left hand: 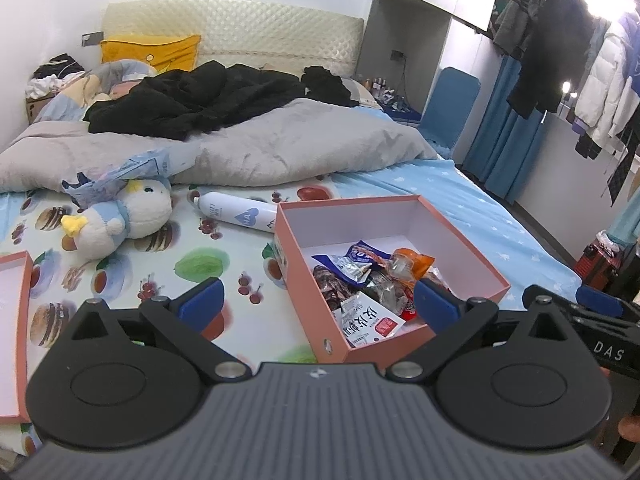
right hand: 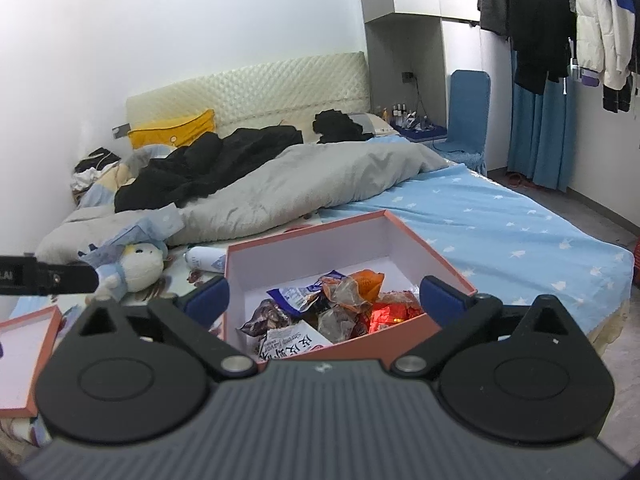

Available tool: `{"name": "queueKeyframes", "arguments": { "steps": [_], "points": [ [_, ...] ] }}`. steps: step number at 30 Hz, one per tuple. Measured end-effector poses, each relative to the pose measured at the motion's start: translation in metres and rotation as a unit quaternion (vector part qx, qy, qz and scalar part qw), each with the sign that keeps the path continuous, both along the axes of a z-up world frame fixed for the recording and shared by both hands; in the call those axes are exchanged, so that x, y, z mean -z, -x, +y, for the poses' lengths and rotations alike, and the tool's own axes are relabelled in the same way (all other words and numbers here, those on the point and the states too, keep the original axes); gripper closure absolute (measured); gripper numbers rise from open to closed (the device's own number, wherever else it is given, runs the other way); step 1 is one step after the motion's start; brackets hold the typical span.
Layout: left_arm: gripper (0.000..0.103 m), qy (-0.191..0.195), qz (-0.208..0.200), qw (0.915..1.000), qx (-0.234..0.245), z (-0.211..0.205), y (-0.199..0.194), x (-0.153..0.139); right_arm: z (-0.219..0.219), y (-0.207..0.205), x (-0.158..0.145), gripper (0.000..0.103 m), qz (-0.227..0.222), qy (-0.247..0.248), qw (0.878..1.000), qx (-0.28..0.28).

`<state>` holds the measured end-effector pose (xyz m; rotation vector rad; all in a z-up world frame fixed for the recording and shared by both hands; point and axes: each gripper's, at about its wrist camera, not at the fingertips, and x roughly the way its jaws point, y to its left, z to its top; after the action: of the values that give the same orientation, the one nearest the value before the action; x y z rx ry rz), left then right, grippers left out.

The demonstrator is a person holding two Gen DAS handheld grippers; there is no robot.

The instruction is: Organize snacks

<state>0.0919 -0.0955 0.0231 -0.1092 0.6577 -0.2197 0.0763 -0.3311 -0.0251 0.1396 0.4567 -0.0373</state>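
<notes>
A pink open box [left hand: 348, 202] [right hand: 304, 236] sits on the patterned bed sheet. Several snack packets [left hand: 372, 280] [right hand: 332, 308] lie piled in its near half. My left gripper [left hand: 318, 302] stands open: one blue pad is outside the box's left wall and the other is above the packets, gripping nothing. My right gripper [right hand: 324, 298] is open too, its fingers wide to either side of the box's near part with nothing pressed between them. A part of each gripper shows at the edge of the other's view.
The pink lid [left hand: 16, 320] [right hand: 24, 352] lies at the near left. Behind the box lie a plush toy [left hand: 128, 216] and a white bottle [left hand: 236, 212]. A grey duvet [left hand: 280, 148] and black clothes cover the far bed. The bed's edge runs along the right.
</notes>
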Motion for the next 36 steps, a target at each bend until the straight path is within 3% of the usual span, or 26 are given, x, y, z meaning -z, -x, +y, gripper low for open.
{"name": "queueKeyframes", "arguments": {
  "steps": [36],
  "points": [
    [0.001, -0.004, 0.001, 1.0, -0.002, -0.0013, 0.004, -0.0031, -0.0002, 0.0008, -0.0026, 0.0, 0.007, -0.009, 1.0, -0.004]
  ]
}}
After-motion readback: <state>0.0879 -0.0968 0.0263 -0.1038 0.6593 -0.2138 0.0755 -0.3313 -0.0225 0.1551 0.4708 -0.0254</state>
